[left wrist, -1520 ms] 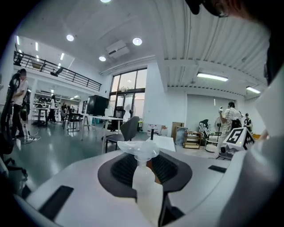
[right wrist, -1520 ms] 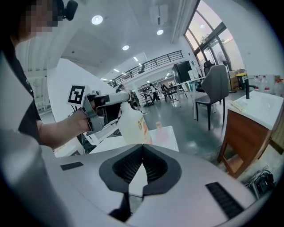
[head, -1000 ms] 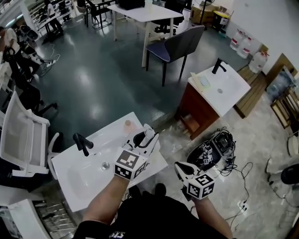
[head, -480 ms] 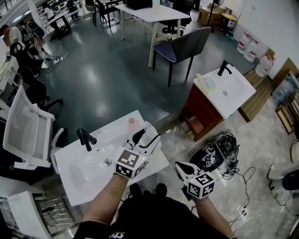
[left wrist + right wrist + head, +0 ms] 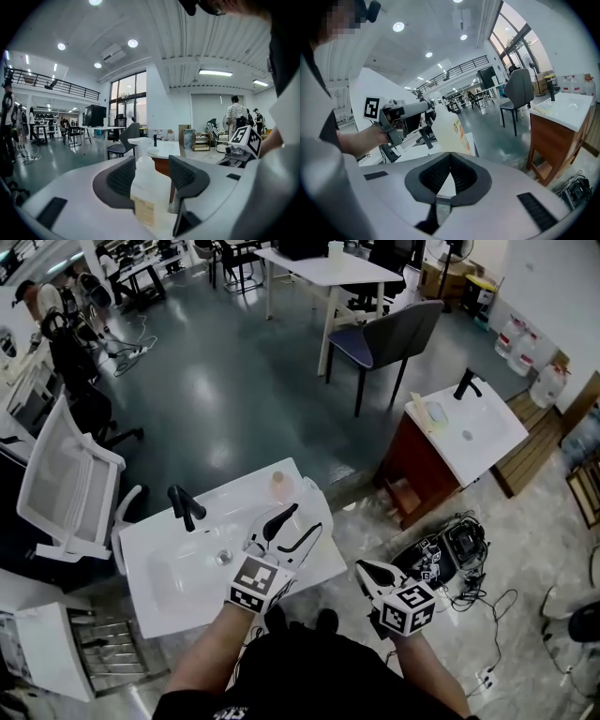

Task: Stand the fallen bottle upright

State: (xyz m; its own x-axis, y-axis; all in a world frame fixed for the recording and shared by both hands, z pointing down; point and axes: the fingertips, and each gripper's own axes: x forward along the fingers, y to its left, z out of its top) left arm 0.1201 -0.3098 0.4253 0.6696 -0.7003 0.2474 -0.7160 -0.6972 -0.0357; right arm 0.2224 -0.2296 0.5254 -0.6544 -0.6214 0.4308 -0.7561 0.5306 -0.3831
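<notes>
A clear pump bottle (image 5: 280, 486) with a pale label stands upright on the white sink counter (image 5: 319, 563), near its far edge. My left gripper (image 5: 302, 519) has just been opening its jaws and is now open, with its tips just short of the bottle. In the left gripper view the bottle (image 5: 150, 192) stands between the two dark pads (image 5: 119, 180), which do not press on it. My right gripper (image 5: 367, 570) hangs off the counter's right side, shut and empty. The right gripper view shows the bottle (image 5: 451, 131) and the left gripper (image 5: 401, 115) beyond its jaws.
A black faucet (image 5: 185, 507) and the basin with its drain (image 5: 223, 558) lie left of the bottle. A white chair (image 5: 66, 488) stands to the left. A second sink cabinet (image 5: 459, 442) and a heap of gear with cables (image 5: 450, 554) are to the right.
The left gripper's jaws have spread wide, letting go of the bottle, and the gripper has drawn back a little toward me. The bottle stays upright. The right gripper has kept still.
</notes>
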